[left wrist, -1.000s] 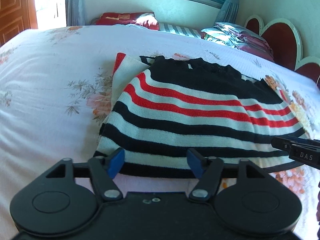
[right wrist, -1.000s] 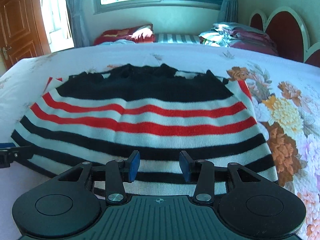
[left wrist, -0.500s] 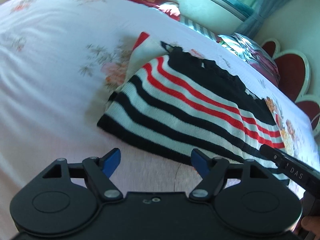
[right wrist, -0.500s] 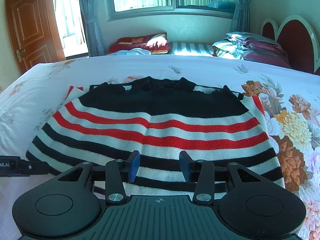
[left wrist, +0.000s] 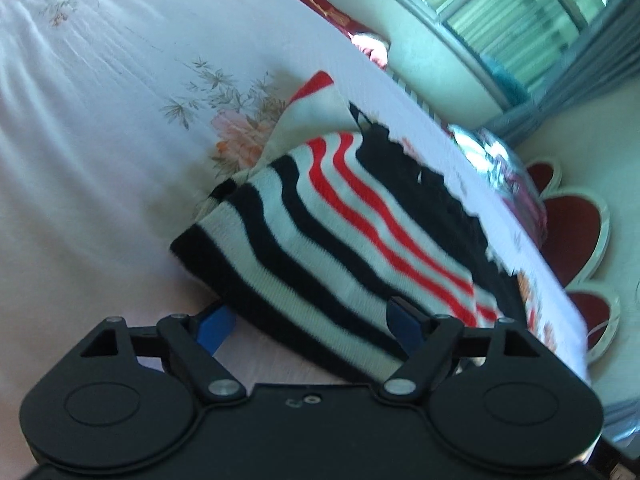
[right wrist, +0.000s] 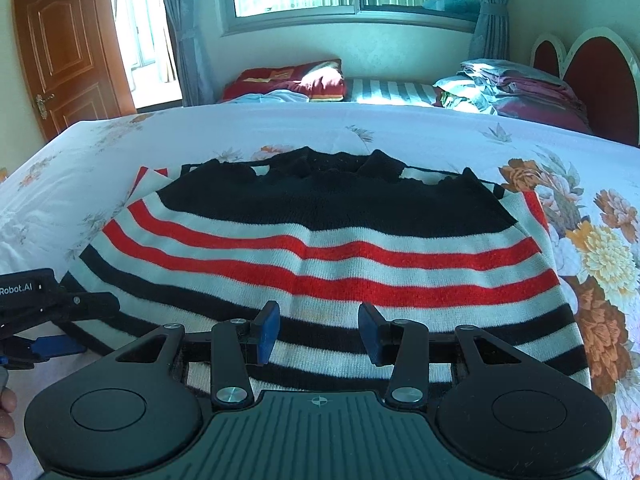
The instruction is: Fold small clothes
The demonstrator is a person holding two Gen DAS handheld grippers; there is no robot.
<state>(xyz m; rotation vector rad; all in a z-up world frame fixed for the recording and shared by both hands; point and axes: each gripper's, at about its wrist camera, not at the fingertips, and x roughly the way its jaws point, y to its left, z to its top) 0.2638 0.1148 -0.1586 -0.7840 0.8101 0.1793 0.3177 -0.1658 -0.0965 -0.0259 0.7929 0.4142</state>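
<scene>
Knitted sweater (right wrist: 320,248) with black, white and red stripes, one only, lies flat on the white bedsheet with flower print (right wrist: 520,140), its black collar part on the far side and its striped hem on the near side. Two grippers are at this hem. The right gripper (right wrist: 318,334) has its two blue-padded fingers (right wrist: 267,330) spread apart above the middle of the hem, and nothing is between them. The left gripper (left wrist: 308,322) is tilted at the left corner of the hem, also with jaws wide apart; one blue finger is just beside the corner of the sweater on the sheet, the other is over the striped cloth, and whether they touch the cloth I cannot tell. In the right wrist view the left gripper (right wrist: 60,346) comes in at the left of the sweater, and white letters "Robot.AI" can be read on its black body. Beyond the sweater, against the wall, lie one dark red pillow (right wrist: 288,80) and one pile of folded bedding (right wrist: 508,92). Left of the pillow stands one brown wooden door (right wrist: 72,60).
</scene>
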